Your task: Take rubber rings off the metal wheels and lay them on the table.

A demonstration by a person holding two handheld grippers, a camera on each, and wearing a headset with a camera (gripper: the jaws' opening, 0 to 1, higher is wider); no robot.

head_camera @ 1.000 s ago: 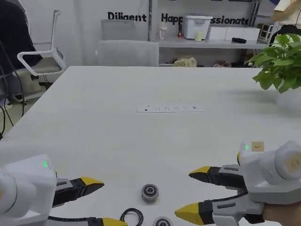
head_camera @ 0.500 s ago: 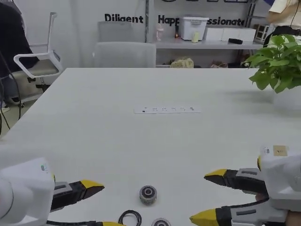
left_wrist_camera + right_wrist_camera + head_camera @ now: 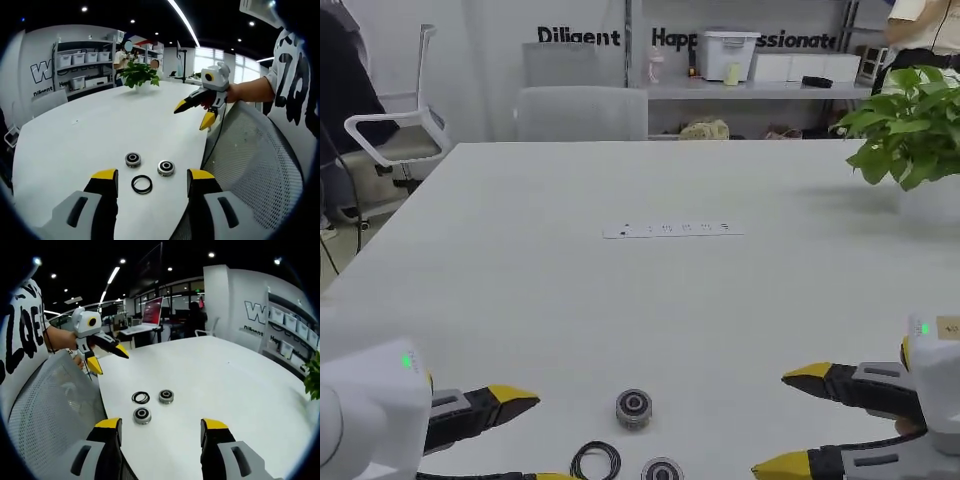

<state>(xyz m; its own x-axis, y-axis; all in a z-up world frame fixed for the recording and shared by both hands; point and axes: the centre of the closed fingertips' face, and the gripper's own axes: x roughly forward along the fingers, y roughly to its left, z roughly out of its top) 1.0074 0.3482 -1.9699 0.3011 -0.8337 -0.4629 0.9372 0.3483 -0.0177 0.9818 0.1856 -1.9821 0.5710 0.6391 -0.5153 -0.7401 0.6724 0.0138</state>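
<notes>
Two small metal wheels with dark rims lie near the table's front edge: one (image 3: 634, 407) (image 3: 133, 159) (image 3: 166, 396) farther in, the other (image 3: 662, 470) (image 3: 166, 167) (image 3: 142, 415) at the edge. A loose black rubber ring (image 3: 595, 461) (image 3: 142, 184) (image 3: 140, 397) lies flat beside them. My left gripper (image 3: 535, 440) (image 3: 152, 176) (image 3: 111, 363) is open just left of the ring, holding nothing. My right gripper (image 3: 787, 420) (image 3: 161, 424) (image 3: 191, 117) is open and empty, well to the right of the wheels.
A white power strip (image 3: 673, 230) lies mid-table. A potted plant (image 3: 905, 140) stands at the far right. Grey chairs (image 3: 582, 112) stand behind the table. A mesh chair back (image 3: 250, 160) sits by the front edge where the person is.
My right gripper has drawn away to the right, widening its gap from the wheels. The left gripper, wheels and ring stay about where they were.
</notes>
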